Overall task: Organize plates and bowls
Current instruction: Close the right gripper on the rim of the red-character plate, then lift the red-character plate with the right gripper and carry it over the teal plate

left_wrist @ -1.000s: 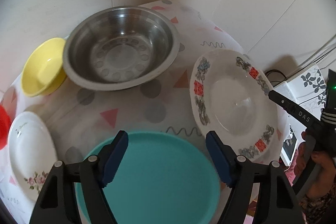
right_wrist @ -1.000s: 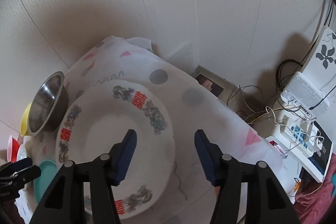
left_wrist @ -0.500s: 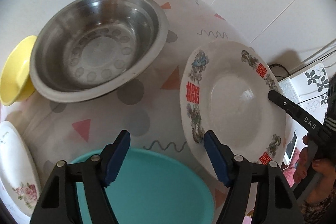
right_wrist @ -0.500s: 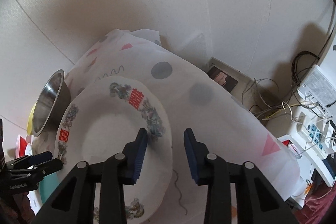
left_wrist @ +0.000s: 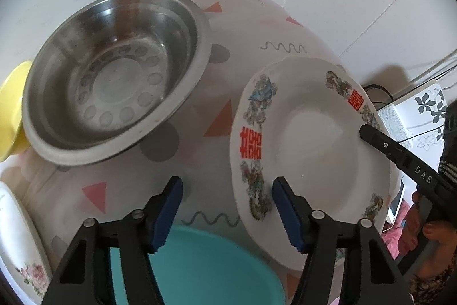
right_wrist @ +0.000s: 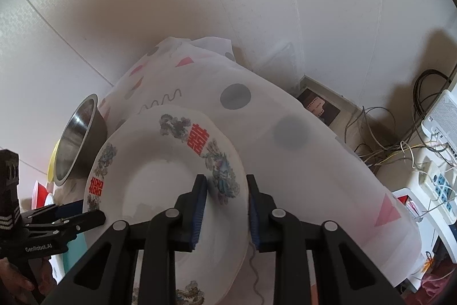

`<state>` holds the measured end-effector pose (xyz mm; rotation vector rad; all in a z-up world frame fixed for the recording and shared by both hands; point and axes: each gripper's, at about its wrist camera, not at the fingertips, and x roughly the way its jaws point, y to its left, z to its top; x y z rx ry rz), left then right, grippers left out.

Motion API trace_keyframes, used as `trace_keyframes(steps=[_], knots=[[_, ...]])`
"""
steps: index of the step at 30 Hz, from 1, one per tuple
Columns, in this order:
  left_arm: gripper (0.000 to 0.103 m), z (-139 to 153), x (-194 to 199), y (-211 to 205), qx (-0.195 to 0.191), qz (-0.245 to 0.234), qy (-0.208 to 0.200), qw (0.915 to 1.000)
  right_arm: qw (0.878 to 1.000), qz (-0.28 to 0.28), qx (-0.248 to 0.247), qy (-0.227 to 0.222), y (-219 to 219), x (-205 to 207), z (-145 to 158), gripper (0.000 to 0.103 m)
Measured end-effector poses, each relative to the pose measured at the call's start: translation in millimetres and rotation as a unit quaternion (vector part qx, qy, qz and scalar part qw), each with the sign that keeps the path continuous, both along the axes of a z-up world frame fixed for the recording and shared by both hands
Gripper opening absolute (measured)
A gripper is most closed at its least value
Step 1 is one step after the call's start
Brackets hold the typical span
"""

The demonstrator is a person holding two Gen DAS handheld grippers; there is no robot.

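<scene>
The white plate with red characters point(right_wrist: 160, 190) sits tilted on the patterned bench point(right_wrist: 300, 162), its right rim between the closing jaws of the right tool point(right_wrist: 225, 207). The left tool point(left_wrist: 225, 207), also closing and empty, straddles the plate's left rim above a teal plate point(left_wrist: 205, 267), near a steel bowl point(left_wrist: 114, 76).

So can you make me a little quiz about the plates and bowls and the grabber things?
1. True or false: the steel bowl has food in it.
2. Which plate's rim sits between the right gripper fingers? A the dragon-pattern plate, B the teal plate, C the flower plate.
3. Fill in: the bowl tucked behind the steel bowl is coloured ____.

Key: 1 false, it is empty. 2 A; the jaws are closing over its rim. 3 yellow, the yellow bowl.
</scene>
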<state>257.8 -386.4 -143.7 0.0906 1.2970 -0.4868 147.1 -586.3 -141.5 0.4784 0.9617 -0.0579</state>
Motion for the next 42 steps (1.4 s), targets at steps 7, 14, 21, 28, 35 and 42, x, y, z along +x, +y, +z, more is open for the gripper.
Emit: trace_keyframes(steps=[7, 14, 21, 28, 35, 42], knots=[[0.06, -8.0, 4.6, -18.4, 0.006, -0.012, -0.002, 0.9999, 0.999, 0.023, 0.026, 0.0, -4.8, 3.4, -6.5, 0.027], [0.053, -10.1, 0.7, -41.3, 0.018, -0.042, -0.025, 0.9986, 0.999, 0.032, 0.025, -0.005, -3.3, 4.8, -7.4, 0.027], [0.043, -12.2, 3.2, -61.9, 0.015, -0.062, -0.032, 0.9974, 0.999, 0.047, 0.015, -0.012, -2.2, 3.7, -6.9, 0.027], [0.04, -12.8, 4.2, -66.0, 0.006, -0.063, -0.049, 0.9968, 0.999, 0.046, 0.01, -0.017, -1.8, 1.7, -7.0, 0.027], [0.039, -15.4, 5.5, -55.9, 0.005, -0.057, -0.041, 0.9975, 0.998, 0.045, 0.026, -0.024, -4.9, -5.0, -5.8, 0.024], [0.039, -5.9, -0.4, -40.5, -0.012, -0.035, -0.031, 0.9988, 0.998, 0.038, 0.032, -0.034, -2.9, -16.3, 5.9, 0.022]])
